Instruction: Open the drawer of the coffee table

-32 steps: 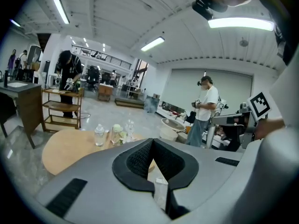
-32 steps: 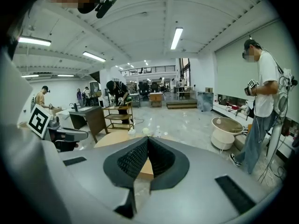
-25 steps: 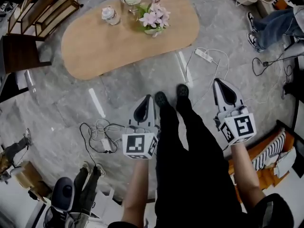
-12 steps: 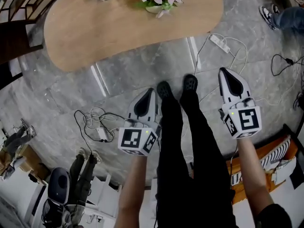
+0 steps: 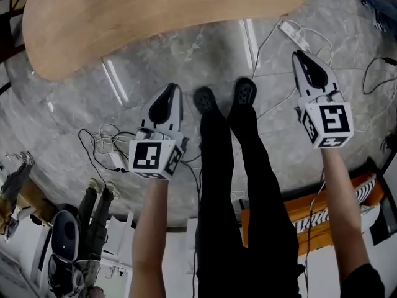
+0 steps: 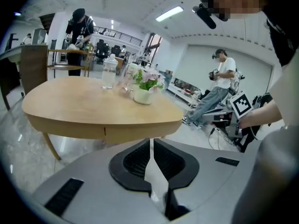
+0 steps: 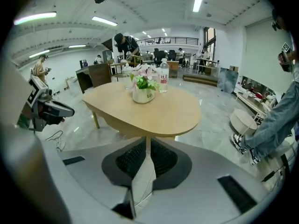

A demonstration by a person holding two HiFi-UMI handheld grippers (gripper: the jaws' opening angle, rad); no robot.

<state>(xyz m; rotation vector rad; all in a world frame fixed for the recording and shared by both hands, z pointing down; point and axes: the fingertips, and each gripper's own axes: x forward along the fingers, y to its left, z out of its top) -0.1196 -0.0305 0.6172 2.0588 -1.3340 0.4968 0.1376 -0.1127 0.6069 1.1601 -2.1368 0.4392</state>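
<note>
- While the person is crouching toward the table (image 5: 155,17), both grippers are sinking lower than a second ago, and the tabletop is now filling the head view's upper edge.
- The left hand-held gripper (image 5: 170,92) is staying clenched on nothing, and the right hand-held gripper (image 5: 300,58) is likewise clenched and empty.
- The drawer (image 6: 131,130) is sitting flush in the apron beside a vertical seam (image 6: 104,130), with both grippers well apart from it.
- Judgement: the approach is still running, and the jaws are needing to part before any pull.

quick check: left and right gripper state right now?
left gripper: shut, nothing between the jaws.
right gripper: shut, nothing between the jaws.
</note>
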